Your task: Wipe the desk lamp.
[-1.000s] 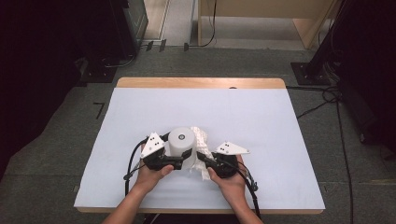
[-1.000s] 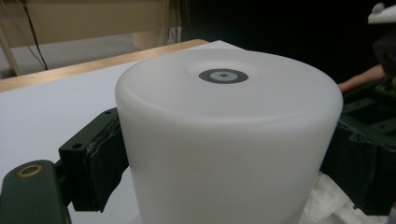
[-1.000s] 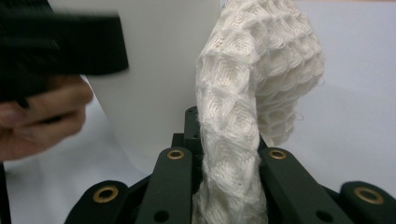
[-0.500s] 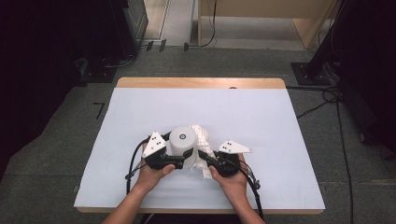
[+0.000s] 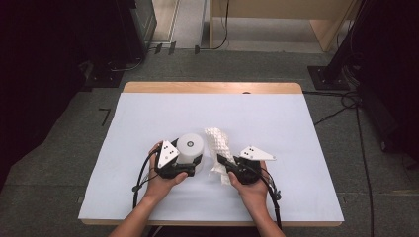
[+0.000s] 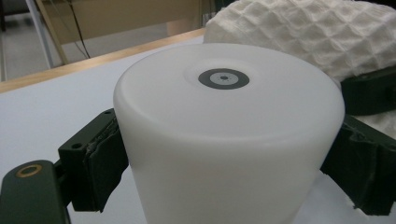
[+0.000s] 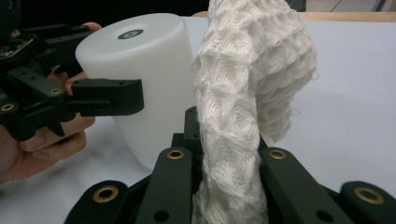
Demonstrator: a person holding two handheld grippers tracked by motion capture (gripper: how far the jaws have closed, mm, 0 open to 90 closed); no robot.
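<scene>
Cup (image 5: 190,147), cloth (image 5: 219,143) mid-table (image 5: 296,128), edges far.

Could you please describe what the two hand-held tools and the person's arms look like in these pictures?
Both tools, left tool and right tool, are black, each topped by a pale grey three-cornered plate with small dark dots. A black cable trails from each toward the person. Brass-coloured rivets mark the jaw links in the gripper views. The forearms are bare, no sleeves in view.

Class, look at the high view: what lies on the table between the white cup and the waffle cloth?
Nothing: the high view shows bare table cover between white cup and waffle cloth.
</scene>
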